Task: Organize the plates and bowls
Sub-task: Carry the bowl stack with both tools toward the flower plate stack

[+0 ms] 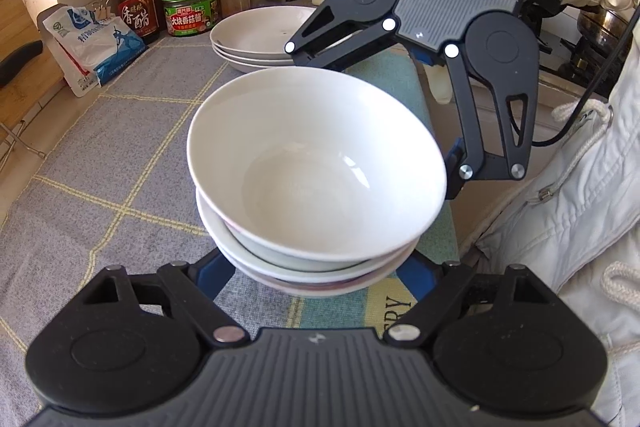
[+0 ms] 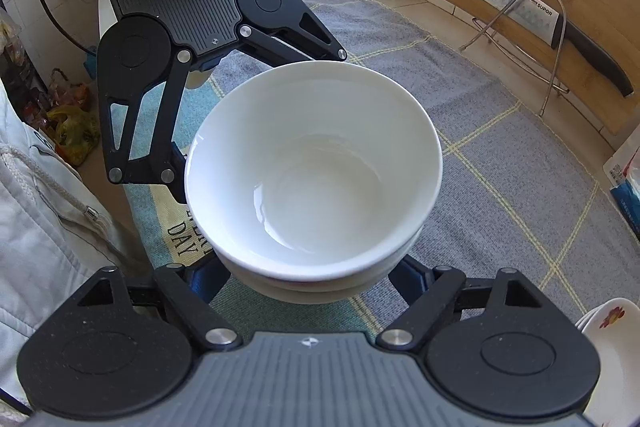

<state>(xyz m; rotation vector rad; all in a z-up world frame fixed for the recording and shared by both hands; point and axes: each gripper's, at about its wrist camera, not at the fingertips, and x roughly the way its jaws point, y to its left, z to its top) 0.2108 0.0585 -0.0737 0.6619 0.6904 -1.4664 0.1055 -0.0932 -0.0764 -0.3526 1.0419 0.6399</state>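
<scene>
Bowl stack (image 1: 316,179) sits on the bench cloth (image 1: 100,163), plates (image 1: 260,35) stacked at far side. Left hand-held gripper (image 1: 316,283) and right hand-held gripper (image 2: 316,287) both spread, flanking the stack base; contact unclear.

The stack of bowls (image 1: 316,179) (image 2: 312,171) is viewed closely and steeply from above by both wrist cameras, from opposite sides, and is shared centrally; each opposing gripper is seen beyond it.

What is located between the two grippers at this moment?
The stack of white bowls stands between the left gripper and the right gripper; both wrist views show it, with the opposite gripper behind it.
</scene>
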